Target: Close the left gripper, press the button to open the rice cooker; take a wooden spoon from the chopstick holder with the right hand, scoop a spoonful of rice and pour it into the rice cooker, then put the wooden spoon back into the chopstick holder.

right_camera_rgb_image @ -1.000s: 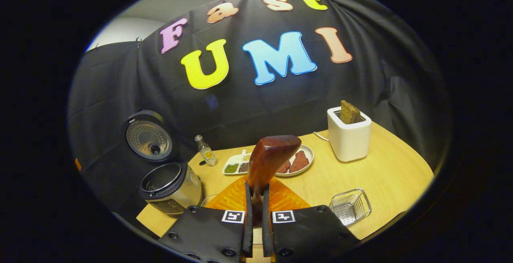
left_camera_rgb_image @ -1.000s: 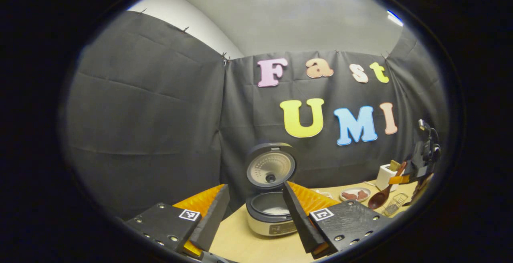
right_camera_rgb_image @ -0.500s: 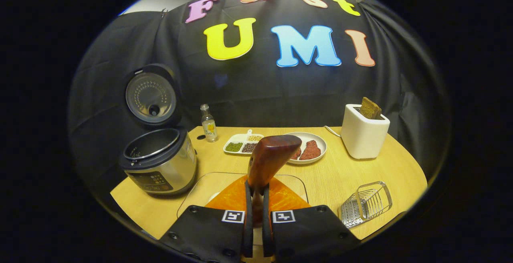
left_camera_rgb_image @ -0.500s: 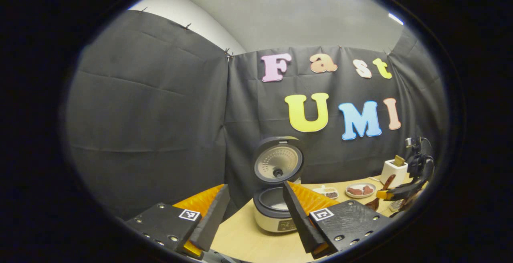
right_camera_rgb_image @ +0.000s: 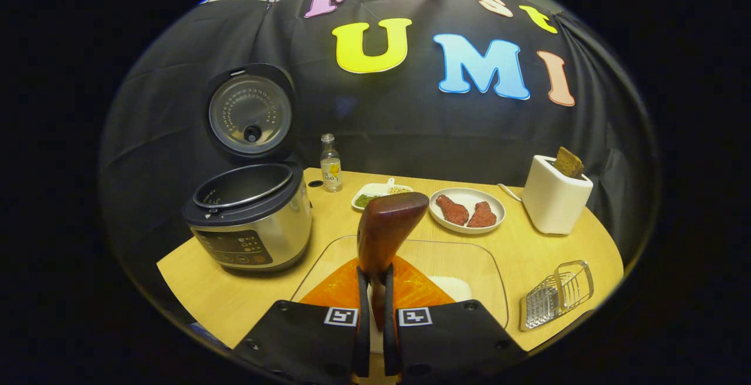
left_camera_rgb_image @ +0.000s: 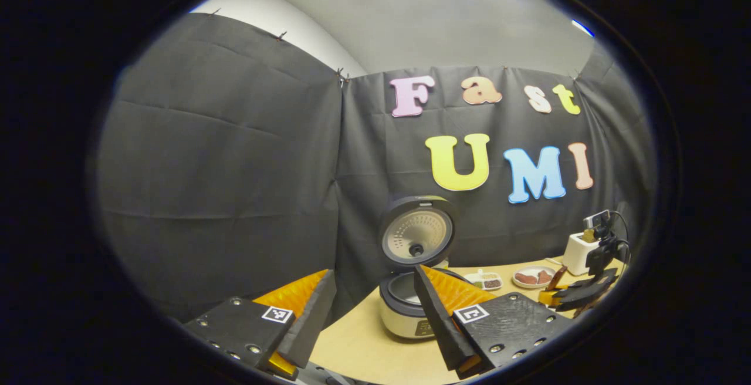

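The rice cooker (right_camera_rgb_image: 252, 220) stands at the table's left with its lid (right_camera_rgb_image: 251, 112) raised and its pot uncovered. My right gripper (right_camera_rgb_image: 374, 300) is shut on the handle of the dark wooden spoon (right_camera_rgb_image: 387, 226), whose bowl sticks out ahead over a glass dish (right_camera_rgb_image: 487, 267) holding white rice (right_camera_rgb_image: 450, 286). A wire metal holder (right_camera_rgb_image: 557, 294) lies at the front right. In the left gripper view, my left gripper (left_camera_rgb_image: 372, 311) is open in the air short of the rice cooker (left_camera_rgb_image: 402, 314). Farther right is the right gripper (left_camera_rgb_image: 578, 294) with the spoon (left_camera_rgb_image: 555, 278).
Behind the dish are a small bottle (right_camera_rgb_image: 330, 165), a divided dish of beans (right_camera_rgb_image: 375, 195) and a plate (right_camera_rgb_image: 466, 223) with two red pieces. A white container (right_camera_rgb_image: 554, 197) with a brown piece in it stands at the back right. The table's edge (right_camera_rgb_image: 193, 291) runs close in front of the cooker.
My right gripper has carried the spoon down and forward over the glass dish, with the cooker now nearer. The left gripper view has swung left, and that gripper stays open.
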`<state>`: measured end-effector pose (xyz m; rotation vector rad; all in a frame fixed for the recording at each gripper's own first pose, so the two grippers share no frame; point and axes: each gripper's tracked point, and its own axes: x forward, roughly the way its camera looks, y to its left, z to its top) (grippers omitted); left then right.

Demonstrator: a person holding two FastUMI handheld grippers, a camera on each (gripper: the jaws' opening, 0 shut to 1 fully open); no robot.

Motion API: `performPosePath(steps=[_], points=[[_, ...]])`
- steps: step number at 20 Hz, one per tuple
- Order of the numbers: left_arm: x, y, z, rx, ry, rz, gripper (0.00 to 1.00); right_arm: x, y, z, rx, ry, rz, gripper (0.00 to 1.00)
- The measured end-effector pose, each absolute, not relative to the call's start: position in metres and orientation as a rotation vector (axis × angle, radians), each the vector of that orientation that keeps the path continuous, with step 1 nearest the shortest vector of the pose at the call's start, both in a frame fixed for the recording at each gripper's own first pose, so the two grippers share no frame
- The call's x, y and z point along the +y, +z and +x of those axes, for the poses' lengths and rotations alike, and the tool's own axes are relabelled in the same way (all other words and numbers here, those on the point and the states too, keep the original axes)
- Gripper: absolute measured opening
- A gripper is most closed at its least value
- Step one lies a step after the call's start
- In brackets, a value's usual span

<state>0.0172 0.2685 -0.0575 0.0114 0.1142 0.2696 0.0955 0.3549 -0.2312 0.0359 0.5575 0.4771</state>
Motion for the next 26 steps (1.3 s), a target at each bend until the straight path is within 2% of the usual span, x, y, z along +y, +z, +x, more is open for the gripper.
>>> performPosePath(steps=[4, 11, 18, 26], points=[[0.268, -0.056, 0.017, 0.112, 0.271, 0.014, 0.84, 0.350, -0.232, 0.096, 0.656, 0.443, 0.252, 0.11], [0.258, -0.050, 0.017, 0.106, 0.264, 0.019, 0.82, 0.305, -0.252, 0.115, 0.825, 0.278, 0.680, 0.11], [0.237, -0.042, 0.025, 0.099, 0.231, 0.027, 0.82, 0.273, -0.231, 0.129, 0.809, 0.215, 0.911, 0.11], [0.220, -0.037, 0.029, 0.083, 0.203, 0.022, 0.82, 0.276, -0.181, 0.144, 0.783, 0.235, 1.181, 0.11]])
